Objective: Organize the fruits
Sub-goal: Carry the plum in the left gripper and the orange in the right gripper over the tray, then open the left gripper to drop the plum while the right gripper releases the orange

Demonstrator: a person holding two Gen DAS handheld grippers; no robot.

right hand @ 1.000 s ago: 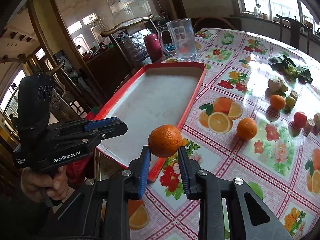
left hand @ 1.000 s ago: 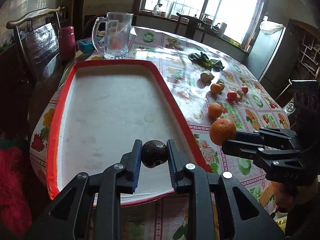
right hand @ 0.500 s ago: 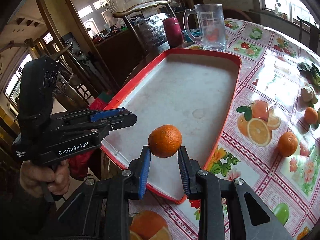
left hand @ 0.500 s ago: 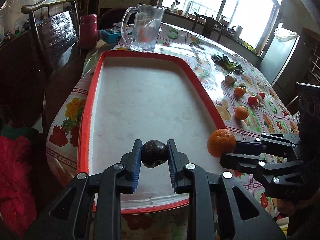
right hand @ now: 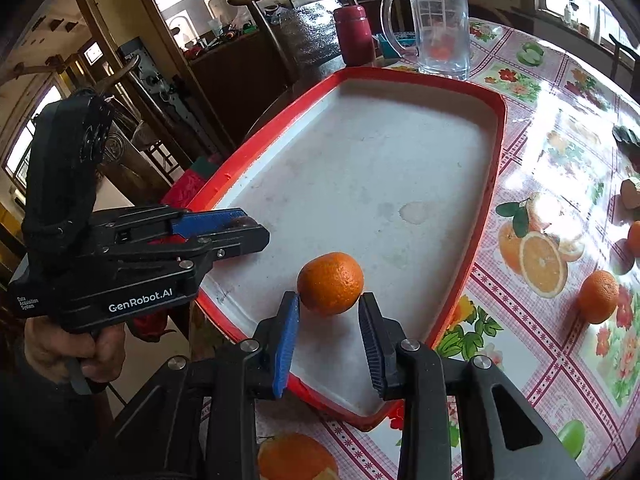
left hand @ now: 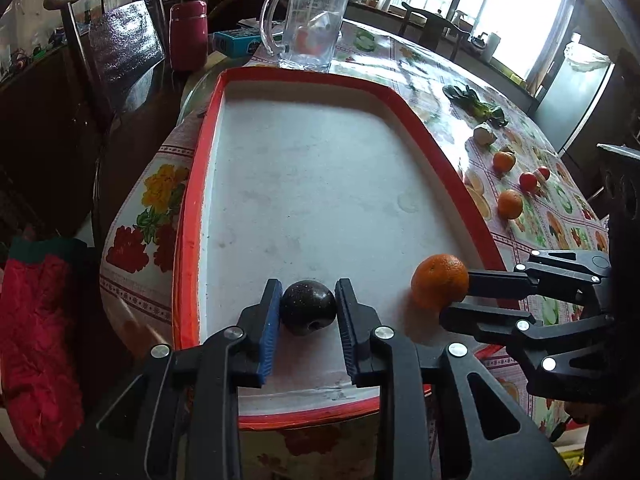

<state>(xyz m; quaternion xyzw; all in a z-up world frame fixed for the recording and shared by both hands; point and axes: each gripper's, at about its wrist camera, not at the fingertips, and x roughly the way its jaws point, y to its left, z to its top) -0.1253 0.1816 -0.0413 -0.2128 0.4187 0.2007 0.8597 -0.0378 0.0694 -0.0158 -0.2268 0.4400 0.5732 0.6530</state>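
A red-rimmed white tray [left hand: 204, 152] [right hand: 490, 184] lies on the flowered table. My left gripper [left hand: 307, 312] has its jaws spread slightly around a dark round fruit [left hand: 307, 306] that rests on the tray floor near the front edge. My right gripper [right hand: 329, 320] is open, with an orange [right hand: 330, 282] [left hand: 439, 281] resting on the tray between its fingers. The right gripper also shows in the left wrist view [left hand: 460, 296], and the left gripper in the right wrist view [right hand: 240, 228]. More oranges [left hand: 509, 204] [right hand: 598, 296] and small red fruits [left hand: 527, 181] lie on the table to the right.
A glass mug [left hand: 308, 24] [right hand: 436, 24] stands behind the tray. A red flask [left hand: 188, 34] and a wooden chair [left hand: 120, 52] are at the back left. Green leaves [left hand: 480, 106] and a pale lump [left hand: 483, 134] lie on the table's right.
Both grippers moved over the tray and lowered. The right gripper's jaws opened and let the orange go onto the tray. The left gripper's jaws loosened around the dark fruit, now resting on the tray.
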